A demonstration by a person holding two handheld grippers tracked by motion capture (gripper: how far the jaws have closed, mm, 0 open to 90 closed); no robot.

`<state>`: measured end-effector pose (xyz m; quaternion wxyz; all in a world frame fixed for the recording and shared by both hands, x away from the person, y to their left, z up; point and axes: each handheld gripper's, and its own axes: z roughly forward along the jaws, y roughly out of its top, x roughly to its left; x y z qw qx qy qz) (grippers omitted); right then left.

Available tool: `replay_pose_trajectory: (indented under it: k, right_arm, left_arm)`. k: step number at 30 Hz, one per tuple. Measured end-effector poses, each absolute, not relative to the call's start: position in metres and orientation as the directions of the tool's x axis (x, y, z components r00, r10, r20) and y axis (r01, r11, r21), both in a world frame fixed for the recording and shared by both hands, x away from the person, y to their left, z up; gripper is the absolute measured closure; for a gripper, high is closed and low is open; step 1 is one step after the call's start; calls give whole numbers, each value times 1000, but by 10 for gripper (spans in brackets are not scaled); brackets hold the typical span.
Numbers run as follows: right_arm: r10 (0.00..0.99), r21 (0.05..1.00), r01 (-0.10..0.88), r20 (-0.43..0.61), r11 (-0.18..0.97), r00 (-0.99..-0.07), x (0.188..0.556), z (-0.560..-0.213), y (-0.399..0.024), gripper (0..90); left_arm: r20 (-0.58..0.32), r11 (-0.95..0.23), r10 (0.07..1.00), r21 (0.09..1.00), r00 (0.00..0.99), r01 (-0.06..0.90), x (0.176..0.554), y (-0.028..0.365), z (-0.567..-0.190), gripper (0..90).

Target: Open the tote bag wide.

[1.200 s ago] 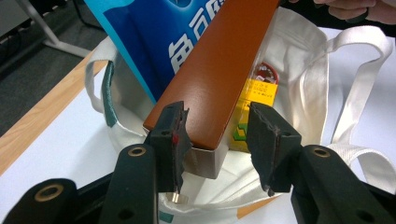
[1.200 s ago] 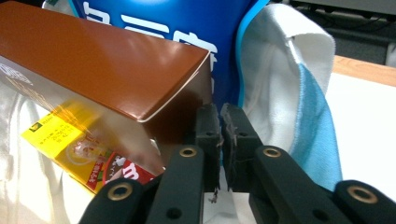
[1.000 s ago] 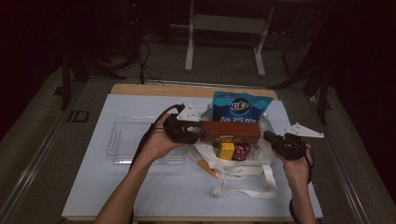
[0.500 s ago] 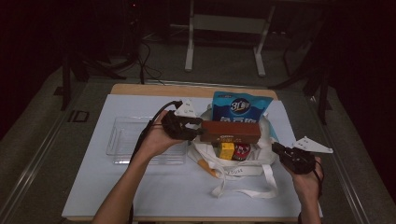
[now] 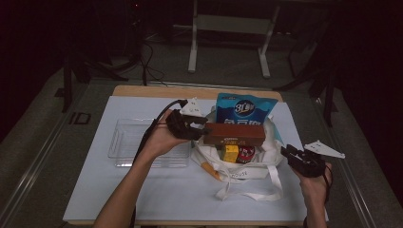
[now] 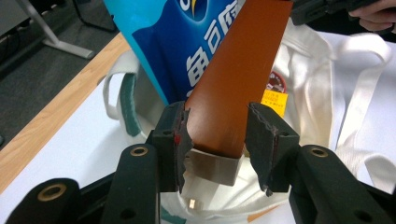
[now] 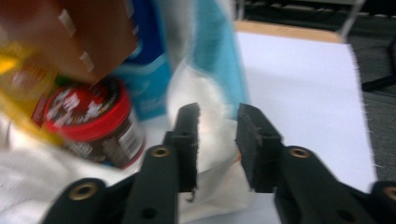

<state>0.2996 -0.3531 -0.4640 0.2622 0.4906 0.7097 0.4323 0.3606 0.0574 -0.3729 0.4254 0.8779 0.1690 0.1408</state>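
Observation:
A white tote bag [image 5: 267, 160] lies open on the table with a yellow box [image 5: 231, 153] and a red-lidded jar [image 5: 246, 154] inside. A blue snack packet [image 5: 244, 110] stands at its far side. My left gripper [image 5: 202, 130] is shut on one end of a long brown box [image 5: 235, 134] and holds it level over the bag's mouth. In the left gripper view the jaws [image 6: 217, 135] clamp that brown box [image 6: 233, 79]. My right gripper [image 5: 287, 153] is at the bag's right edge. Its jaws [image 7: 217, 135] have just been opening, with white bag cloth [image 7: 210, 98] loose between them.
A clear plastic tray [image 5: 138, 142] sits left of the bag on the white table cover [image 5: 157, 190]. The bag's handles [image 5: 247, 192] trail toward the near edge. A metal stand [image 5: 228, 28] is on the floor beyond the table.
My right gripper has drawn back from the bag, to the right and toward the near edge, and its jaws have parted. The left gripper and brown box have stayed put.

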Motion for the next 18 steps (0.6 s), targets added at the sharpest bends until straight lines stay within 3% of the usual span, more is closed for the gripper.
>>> replay_pose_trajectory:
  k: [2, 8, 18]
  right_arm:
    - [919, 866, 482, 75, 133, -388, 299, -465, -357, 696]
    - [896, 842, 501, 50, 200, -442, 304, -474, -342, 860]
    - [881, 836, 494, 27, 239, -472, 307, -479, -327, 868]
  left_arm:
    - [106, -587, 412, 791, 905, 174, 362, 56, -373, 588]
    - [114, -598, 393, 785, 913, 160, 362, 47, -371, 588]
    - [121, -613, 378, 776, 918, 151, 367, 40, -371, 580]
